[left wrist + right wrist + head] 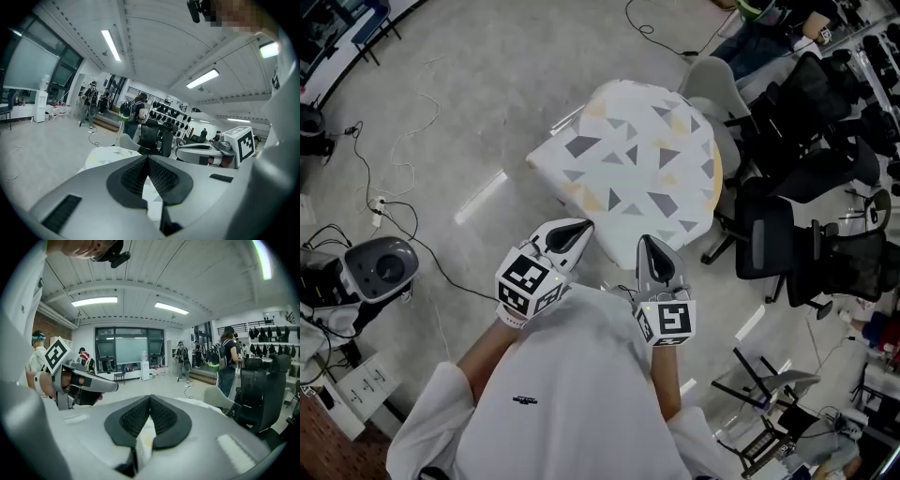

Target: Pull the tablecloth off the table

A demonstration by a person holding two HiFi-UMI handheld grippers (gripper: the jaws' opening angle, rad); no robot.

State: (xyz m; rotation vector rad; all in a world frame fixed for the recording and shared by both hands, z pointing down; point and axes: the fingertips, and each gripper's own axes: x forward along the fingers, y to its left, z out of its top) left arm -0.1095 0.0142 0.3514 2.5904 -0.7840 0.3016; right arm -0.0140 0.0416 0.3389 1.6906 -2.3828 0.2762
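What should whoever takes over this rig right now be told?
Left gripper: fingers shut, nothing between them.
Right gripper: the same.
Both are held by the near edge of the white tablecloth with grey and yellow triangles, which covers the whole table.
Done: nothing; the cloth is not gripped.
Left: open both grippers, take the near edge, pull the cloth off.

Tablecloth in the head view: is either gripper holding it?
No, the left gripper and right gripper are shut and empty, apart from the tablecloth.

White shirt (572, 375); grey left gripper (581, 227), right gripper (645, 246), black-padded jaws.
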